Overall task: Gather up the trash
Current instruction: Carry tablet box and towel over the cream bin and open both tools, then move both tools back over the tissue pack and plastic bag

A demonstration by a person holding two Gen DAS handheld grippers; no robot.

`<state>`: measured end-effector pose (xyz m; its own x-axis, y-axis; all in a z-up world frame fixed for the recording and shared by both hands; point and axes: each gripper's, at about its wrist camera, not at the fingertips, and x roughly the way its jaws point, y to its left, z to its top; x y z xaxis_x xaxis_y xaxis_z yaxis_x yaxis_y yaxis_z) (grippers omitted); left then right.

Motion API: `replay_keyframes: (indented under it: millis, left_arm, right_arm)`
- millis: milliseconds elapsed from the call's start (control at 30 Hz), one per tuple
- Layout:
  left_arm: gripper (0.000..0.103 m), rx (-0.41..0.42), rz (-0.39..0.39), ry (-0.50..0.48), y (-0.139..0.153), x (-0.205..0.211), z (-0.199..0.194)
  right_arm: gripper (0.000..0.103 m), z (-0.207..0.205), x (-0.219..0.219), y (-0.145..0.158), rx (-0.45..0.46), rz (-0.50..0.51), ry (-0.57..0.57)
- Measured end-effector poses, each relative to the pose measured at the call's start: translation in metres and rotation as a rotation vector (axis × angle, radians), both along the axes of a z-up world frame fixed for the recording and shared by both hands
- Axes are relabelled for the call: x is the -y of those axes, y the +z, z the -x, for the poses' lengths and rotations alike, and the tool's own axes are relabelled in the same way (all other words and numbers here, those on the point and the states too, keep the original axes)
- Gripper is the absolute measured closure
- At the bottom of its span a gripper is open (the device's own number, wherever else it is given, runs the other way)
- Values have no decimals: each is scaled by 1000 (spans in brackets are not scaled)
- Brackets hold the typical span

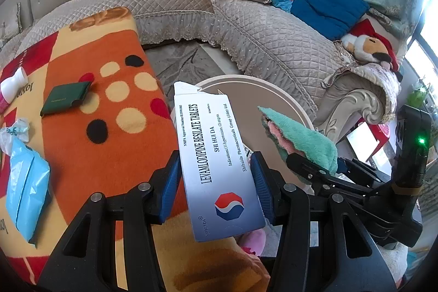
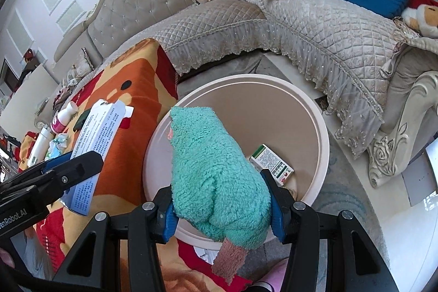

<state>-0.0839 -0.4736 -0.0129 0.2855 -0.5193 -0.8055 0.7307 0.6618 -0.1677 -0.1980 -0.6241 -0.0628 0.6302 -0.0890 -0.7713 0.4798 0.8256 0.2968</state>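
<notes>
My left gripper [image 1: 216,177] is shut on a white and blue tablet box [image 1: 216,155], held upright beside the rim of a round beige bin [image 1: 287,103]. The box also shows in the right wrist view [image 2: 98,138], over the blanket's edge. My right gripper [image 2: 221,199] is shut on a fluffy teal sock [image 2: 213,171] with a pink cuff, held over the bin [image 2: 320,133]. The sock shows in the left wrist view [image 1: 301,138] too. A green and white small box [image 2: 271,163] lies inside the bin.
An orange spotted blanket [image 1: 109,106] covers the table and carries a dark green wallet [image 1: 64,97], a blue wipes pack [image 1: 24,188], crumpled paper [image 1: 16,127] and a white bottle [image 1: 13,84]. A quilted beige sofa [image 1: 260,40] curves behind the bin.
</notes>
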Motion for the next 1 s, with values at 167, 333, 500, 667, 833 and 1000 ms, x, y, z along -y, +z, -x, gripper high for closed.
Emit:
replay_keyframes:
  millis: [167, 333, 500, 667, 833, 1000]
  left_arm:
    - [53, -18, 18, -2, -3, 2, -3]
    - [42, -37, 32, 6, -4, 2, -5]
    - [41, -48, 35, 9, -5, -1, -7]
    - [41, -49, 24, 17, -6, -4, -7]
    - [41, -42, 18, 27, -5, -11, -5]
    - [41, -27, 23, 37, -1, -22, -3]
  right_arm:
    - [50, -2, 5, -2, -6, -3, -16]
    - [36, -2, 11, -2, 6, -25, -44]
    - [31, -1, 9, 0, 12, -30, -46]
    - [31, -2, 3, -1, -3, -30, -28]
    - [31, -3, -5, 0, -10, -17, -13]
    - [31, -5, -17, 7, -6, 10, 5]
